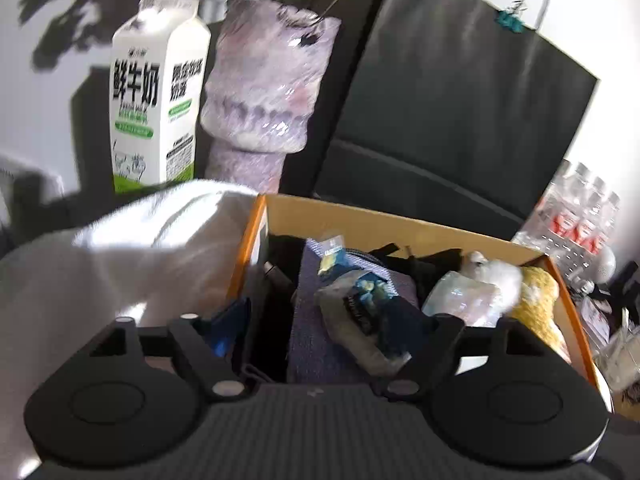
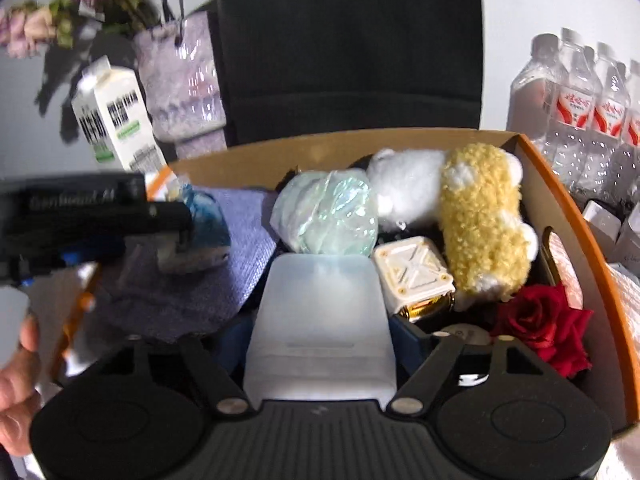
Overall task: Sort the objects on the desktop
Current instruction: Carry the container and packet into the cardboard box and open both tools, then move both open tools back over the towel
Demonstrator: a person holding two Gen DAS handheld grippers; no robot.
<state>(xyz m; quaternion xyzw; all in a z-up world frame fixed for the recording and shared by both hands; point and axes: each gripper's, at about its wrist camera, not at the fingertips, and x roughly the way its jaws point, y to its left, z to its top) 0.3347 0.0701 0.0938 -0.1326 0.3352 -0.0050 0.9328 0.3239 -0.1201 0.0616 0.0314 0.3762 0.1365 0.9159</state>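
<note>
An orange-rimmed cardboard box (image 1: 400, 224) holds several items. My left gripper (image 1: 320, 324) hangs open over its left part, above a clear plastic packet with a dark blue label (image 1: 372, 316) that lies on a purple-grey cloth (image 1: 308, 344). My right gripper (image 2: 316, 340) stands open over the box (image 2: 240, 156), with a translucent white container (image 2: 320, 320) between its jaws; I see no pad pressing on it. Beside the container lie a cream cube case (image 2: 416, 272), a bubble-wrapped bundle (image 2: 328, 216), a yellow and white plush (image 2: 480, 216) and a red rose (image 2: 544, 324).
Behind the box stand a milk carton (image 1: 156, 92), a wrapped lilac vase (image 1: 268, 80) and a black paper bag (image 1: 460, 100). Shrink-wrapped water bottles (image 2: 580, 100) are at the right. A white cloth (image 1: 120, 260) lies left of the box. A hand (image 2: 16, 380) shows at lower left.
</note>
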